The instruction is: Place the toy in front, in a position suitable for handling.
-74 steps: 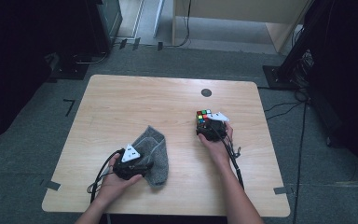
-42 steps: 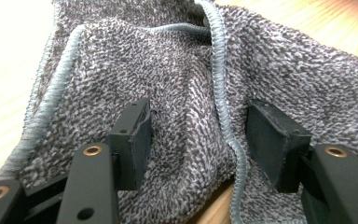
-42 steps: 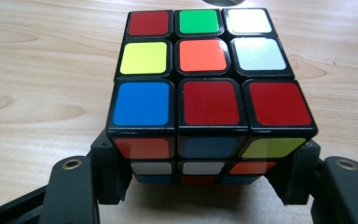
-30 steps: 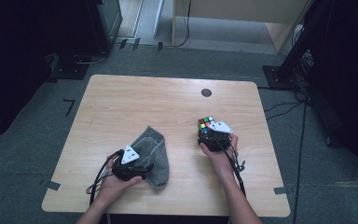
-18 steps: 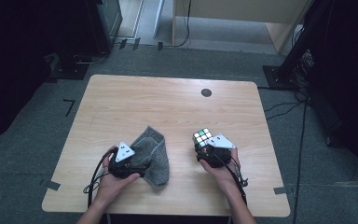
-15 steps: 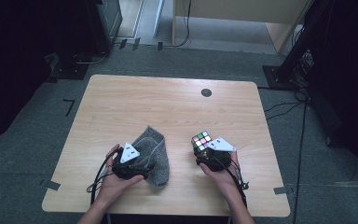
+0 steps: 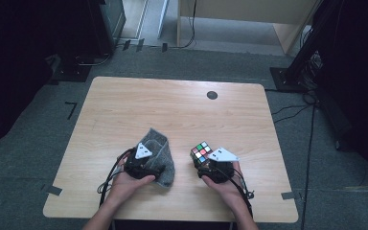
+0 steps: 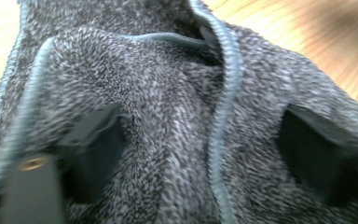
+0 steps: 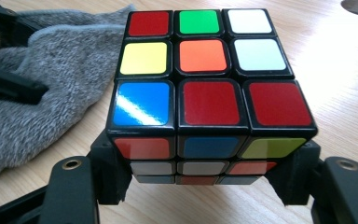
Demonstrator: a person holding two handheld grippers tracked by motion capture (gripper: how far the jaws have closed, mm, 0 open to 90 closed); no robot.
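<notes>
The right gripper [image 9: 200,186] was clamped on a scrambled, black-framed plastic puzzle cube with coloured stickers [image 9: 205,79], its two black jaws pressing the cube's lower side faces. From above, that cube [image 7: 201,152] sat just ahead of the right gripper [image 7: 210,162], near the front of the pale wooden table [image 7: 182,110]. Because the jaws bit low on smooth plastic, the cube could have tipped forward or twisted a layer if the hand swung quickly.

The left gripper [image 8: 186,154] had its jaws spread apart, pushed into a soft grey knitted pouch with a piped edge [image 8: 168,93]; folds of knit lay between and around them. Loose fabric could have snagged on a jaw and dragged along. Off to the right gripper's left, the pouch [image 9: 37,93] lay close to the cube, so the two could have collided.
</notes>
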